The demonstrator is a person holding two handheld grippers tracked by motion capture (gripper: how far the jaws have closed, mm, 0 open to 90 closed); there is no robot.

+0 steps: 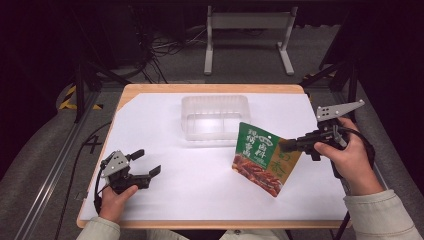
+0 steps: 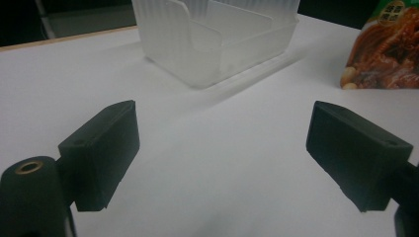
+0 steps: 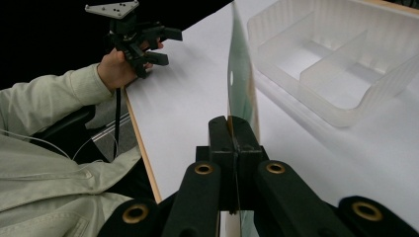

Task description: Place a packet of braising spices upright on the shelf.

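One white-covered table [image 1: 165,190] carries a clear ribbed plastic tray [image 1: 215,116]; just right of its front edge hangs a green and orange snack pouch [image 1: 263,157], long axis tilted, pinched by the right gripper [image 1: 291,145]. The left gripper [image 1: 148,162], fingers wide, idles well apart.

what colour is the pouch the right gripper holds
Green on top, orange-brown food picture below; the pouch shows best in the high view.

A white-covered wooden table [image 1: 165,190] carries a clear plastic tray [image 1: 215,116].
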